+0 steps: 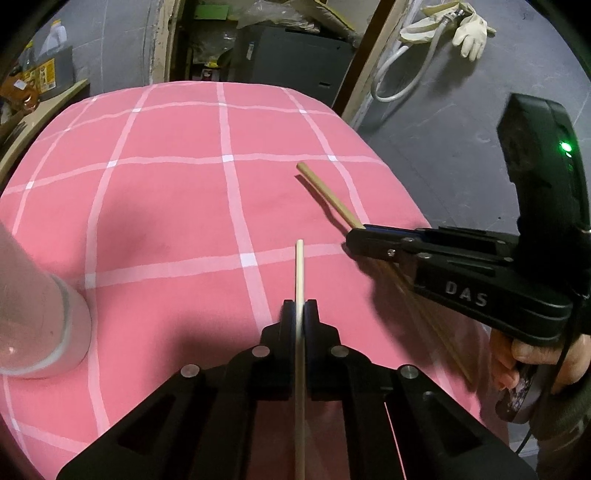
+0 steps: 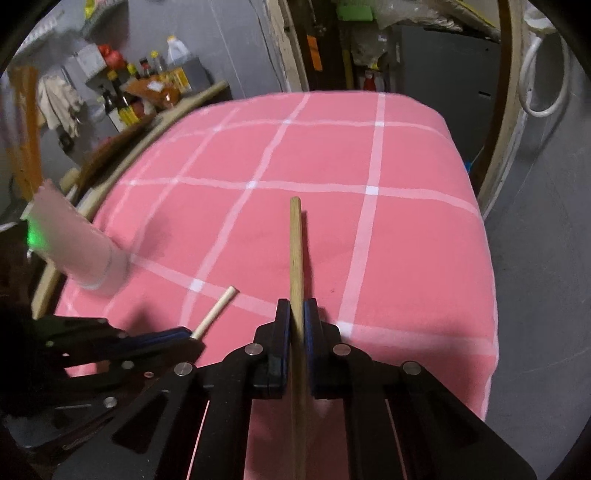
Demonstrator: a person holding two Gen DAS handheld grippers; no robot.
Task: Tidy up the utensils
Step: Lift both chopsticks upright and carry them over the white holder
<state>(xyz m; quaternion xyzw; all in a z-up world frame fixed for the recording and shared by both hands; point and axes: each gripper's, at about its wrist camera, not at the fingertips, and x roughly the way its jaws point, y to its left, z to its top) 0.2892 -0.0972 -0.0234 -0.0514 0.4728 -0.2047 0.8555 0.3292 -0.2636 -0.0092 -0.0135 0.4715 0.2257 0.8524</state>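
Note:
My left gripper (image 1: 300, 308) is shut on a pale wooden chopstick (image 1: 299, 269) that points forward over the pink checked cloth (image 1: 166, 206). My right gripper (image 2: 296, 306) is shut on a darker wooden chopstick (image 2: 295, 243), also pointing forward. In the left wrist view the right gripper (image 1: 356, 232) comes in from the right with its chopstick (image 1: 327, 194) sticking out. In the right wrist view the left gripper (image 2: 192, 338) shows at lower left with the pale chopstick (image 2: 218, 310). A clear glass (image 1: 33, 317) stands at the left; it also shows in the right wrist view (image 2: 74, 243).
The cloth covers a table whose far edge (image 1: 221, 86) and right edge (image 2: 484, 258) drop to a grey floor. Bottles and boxes (image 2: 147, 88) crowd a shelf at the back left. A hose and glove (image 1: 469, 33) lie on the floor at the back right.

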